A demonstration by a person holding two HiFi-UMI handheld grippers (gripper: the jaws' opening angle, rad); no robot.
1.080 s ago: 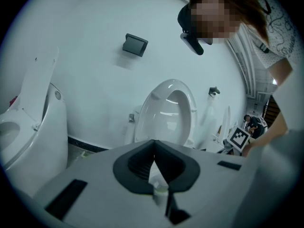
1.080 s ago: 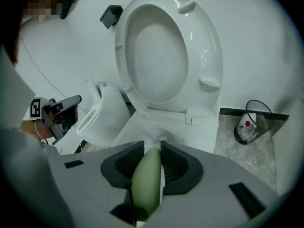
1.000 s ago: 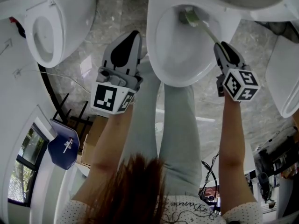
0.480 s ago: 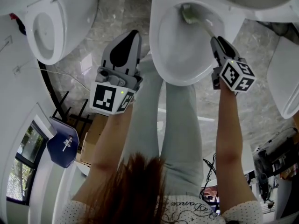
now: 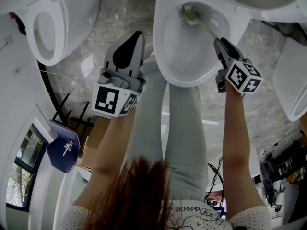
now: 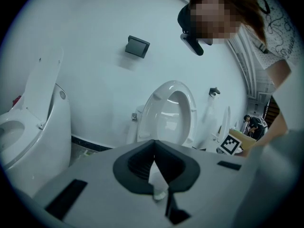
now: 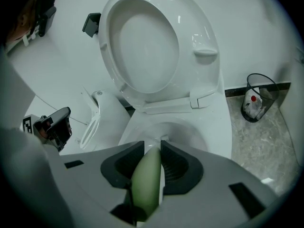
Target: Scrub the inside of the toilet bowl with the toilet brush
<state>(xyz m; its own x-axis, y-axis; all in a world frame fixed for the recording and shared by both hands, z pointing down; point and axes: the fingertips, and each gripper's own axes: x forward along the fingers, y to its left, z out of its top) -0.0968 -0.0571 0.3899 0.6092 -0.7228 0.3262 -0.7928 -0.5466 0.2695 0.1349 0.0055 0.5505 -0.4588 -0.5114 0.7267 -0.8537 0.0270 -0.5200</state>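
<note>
Now the toilet brush (image 5: 191, 17) is sitting at the far end of the toilet bowl (image 5: 168, 37), its bristle head lying against the inner wall just under the far rim. Its pale green handle (image 7: 146, 184) is running back over the bowl's right edge into your right gripper (image 5: 221, 47). That claw is pinching the handle, with a pad pressing on each side of it.

Over the last second you have been carrying the right gripper forward and in toward the bowl's right edge, and the head has been sliding a little leftward along the far wall. So the scrubbing is under way, but the stroke is looking short; I am judging that the near wall and the left side are still waiting for the brush.

Your left gripper (image 5: 138, 35) is hanging outside the bowl's left edge, over the floor, its claw pressed together on nothing, and it has not been moving. Further out, a neighbouring toilet (image 5: 45, 30) is standing at the floor's far left, and a wire bin (image 7: 259, 99) is sitting by the wall.
</note>
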